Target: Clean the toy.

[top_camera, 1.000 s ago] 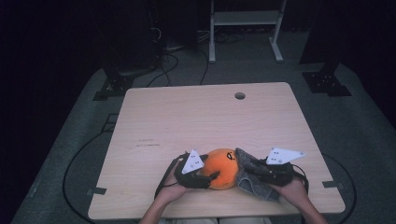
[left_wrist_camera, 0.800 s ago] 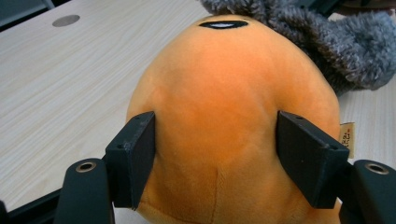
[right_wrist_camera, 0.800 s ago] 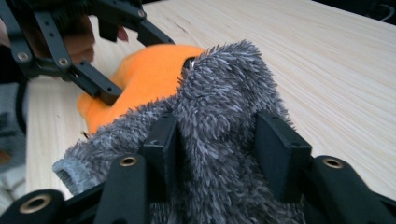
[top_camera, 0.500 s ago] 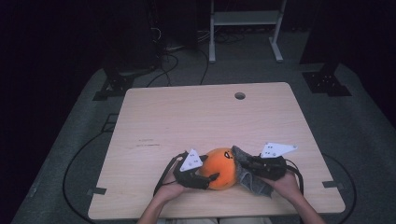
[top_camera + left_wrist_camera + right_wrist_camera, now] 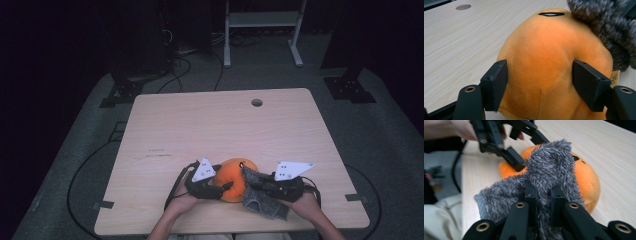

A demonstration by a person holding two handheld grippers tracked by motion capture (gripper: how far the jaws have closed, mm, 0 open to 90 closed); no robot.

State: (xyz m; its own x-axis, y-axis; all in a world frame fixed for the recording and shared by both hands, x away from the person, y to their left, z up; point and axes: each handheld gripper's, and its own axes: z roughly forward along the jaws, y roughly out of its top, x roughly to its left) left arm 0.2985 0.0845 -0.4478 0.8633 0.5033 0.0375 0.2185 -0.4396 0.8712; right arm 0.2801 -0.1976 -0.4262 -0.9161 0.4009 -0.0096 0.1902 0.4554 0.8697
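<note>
Right gripper view: right gripper (image 5: 543, 195) pinching fuzzy grey cloth (image 5: 549, 170), jaws just closed | left gripper (image 5: 541, 87) clamps round orange plush (image 5: 544, 57), just tightened

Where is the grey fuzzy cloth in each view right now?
High view: grey fuzzy cloth bottom centre, right of the orange plush.
Left gripper view: top right corner, draped on the plush.
Right gripper view: centre, pinched in the jaws.
Shared landmark: the orange plush.

— What sort of place is this?
— A lab: a pale wooden table (image 5: 220, 130) on grey carpet (image 5: 385, 145), black cables (image 5: 175, 65) at eleven o'clock, a white metal stand (image 5: 262, 20) at twelve.
</note>
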